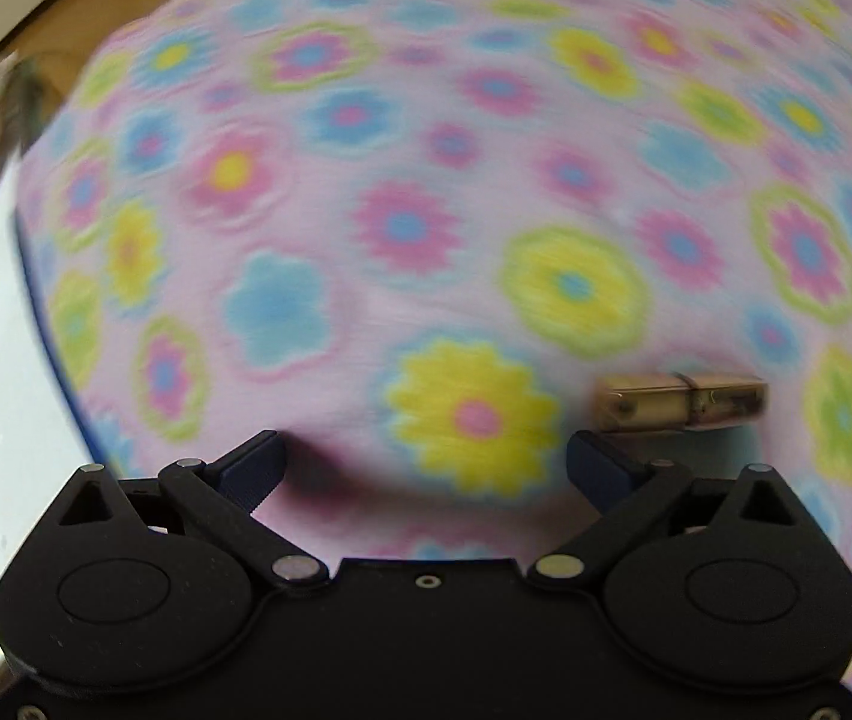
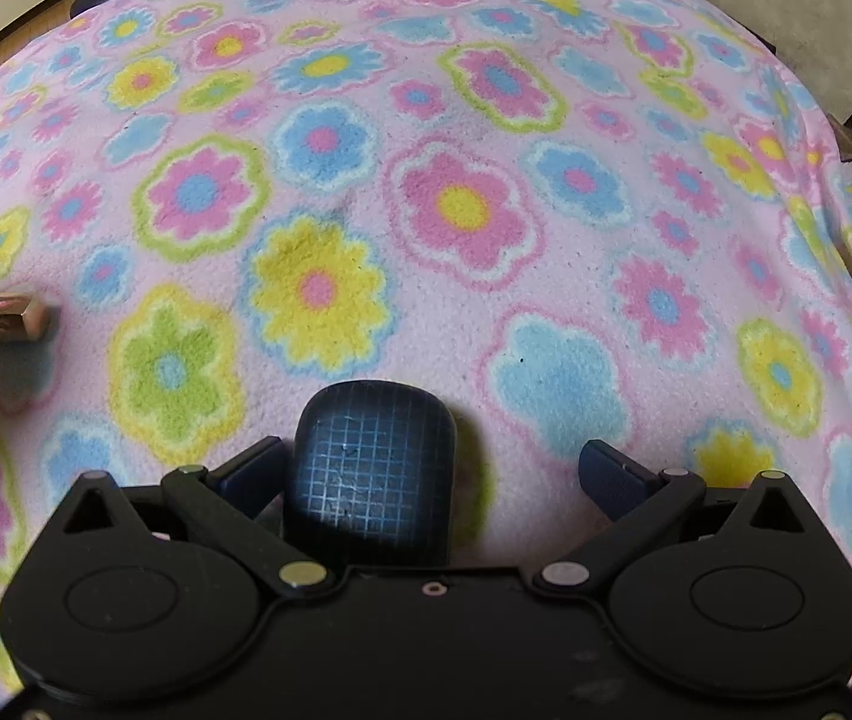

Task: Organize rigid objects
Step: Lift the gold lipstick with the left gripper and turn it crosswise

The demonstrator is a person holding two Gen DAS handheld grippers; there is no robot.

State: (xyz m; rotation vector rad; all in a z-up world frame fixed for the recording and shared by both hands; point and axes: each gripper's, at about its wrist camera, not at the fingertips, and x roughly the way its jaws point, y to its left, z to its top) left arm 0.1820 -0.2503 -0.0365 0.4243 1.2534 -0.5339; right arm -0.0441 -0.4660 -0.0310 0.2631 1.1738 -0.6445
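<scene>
We see both claws hanging released over the flowered fleece blanket (image 2: 462, 120). Our left claw (image 1: 426, 462) grips nothing; the gold lipstick tube (image 1: 681, 402) lies on the blanket just beyond its right finger. Our right claw (image 2: 432, 468) stands wide around a dark grid-marked case (image 2: 369, 474), lying on the blanket, nearer its left finger.

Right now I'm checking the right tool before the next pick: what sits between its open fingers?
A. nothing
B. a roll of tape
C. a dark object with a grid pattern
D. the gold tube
C: the dark grid-patterned object lies on the flowered blanket between the right tool's spread fingers, with a gap at the right finger.
</scene>
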